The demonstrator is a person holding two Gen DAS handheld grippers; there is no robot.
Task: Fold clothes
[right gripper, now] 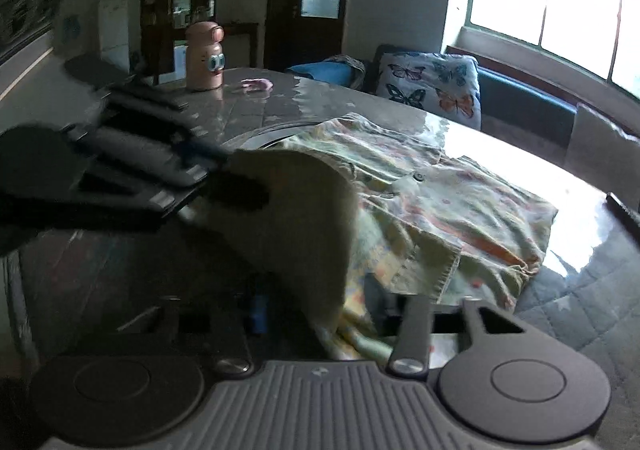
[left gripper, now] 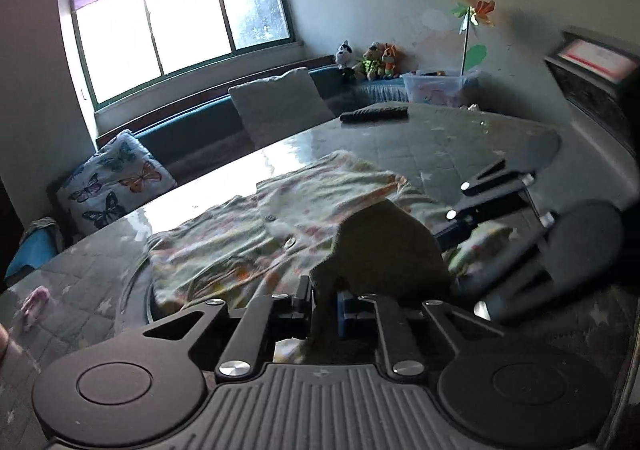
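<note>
A pale floral buttoned garment [left gripper: 248, 238] lies spread on the grey table [left gripper: 400, 138]; it also shows in the right wrist view [right gripper: 460, 206]. My left gripper [left gripper: 326, 308] is shut on the garment's near edge, which stands up in a raised fold [left gripper: 384, 246] above the jaws. My right gripper [right gripper: 320, 314] is shut on the same edge, and the lifted cloth [right gripper: 296, 210] drapes over it. Each gripper shows in the other's view, the right one [left gripper: 460, 234] and the left one [right gripper: 216, 178], close together on the cloth.
A dark folded item [left gripper: 374, 115] lies at the table's far edge. A pink bottle [right gripper: 205, 56] and a small pink object [right gripper: 258, 84] stand on the table. A bench with a butterfly cushion [left gripper: 114, 182], a grey cushion [left gripper: 280, 106] and plush toys [left gripper: 372, 60] runs under the window.
</note>
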